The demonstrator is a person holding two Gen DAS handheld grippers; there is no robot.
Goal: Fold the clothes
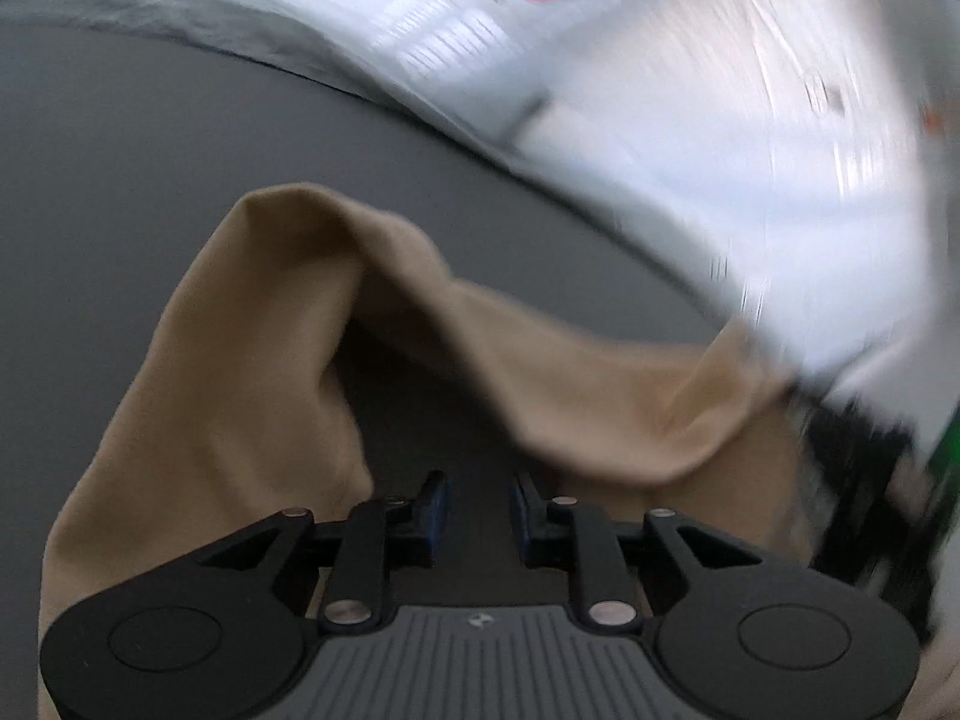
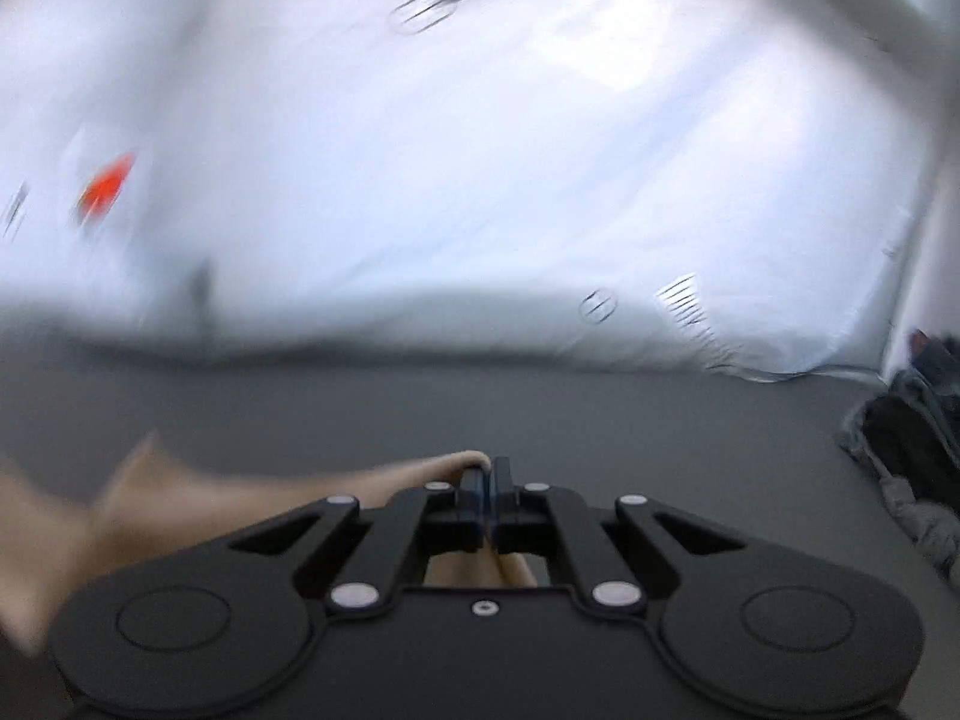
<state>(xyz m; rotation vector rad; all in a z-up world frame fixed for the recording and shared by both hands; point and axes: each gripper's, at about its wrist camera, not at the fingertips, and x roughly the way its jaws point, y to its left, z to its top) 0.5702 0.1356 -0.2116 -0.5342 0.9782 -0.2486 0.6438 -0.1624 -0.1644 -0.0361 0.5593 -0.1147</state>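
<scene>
Right tongs (image 2: pixel 486 468) clamped on tan cloth (image 1: pixel 240 360) edge — left tongs (image 1: pixel 478 495) apart, empty; bare desk (image 2: pixel 600 420) toward 12 o'clock.

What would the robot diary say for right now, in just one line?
left tongs: open, nothing gripped | right tongs: shut on tan cloth | cloth: rumpled, partly lifted off grey table | fold: not finished

right gripper (image 2: pixel 487 471) pinching tan cloth (image 2: pixel 414 471) edge, grey table (image 2: pixel 540 402), white sheet (image 2: pixel 480 180) behind (blurred), dark clothes (image 2: pixel 912 438) far right
</scene>
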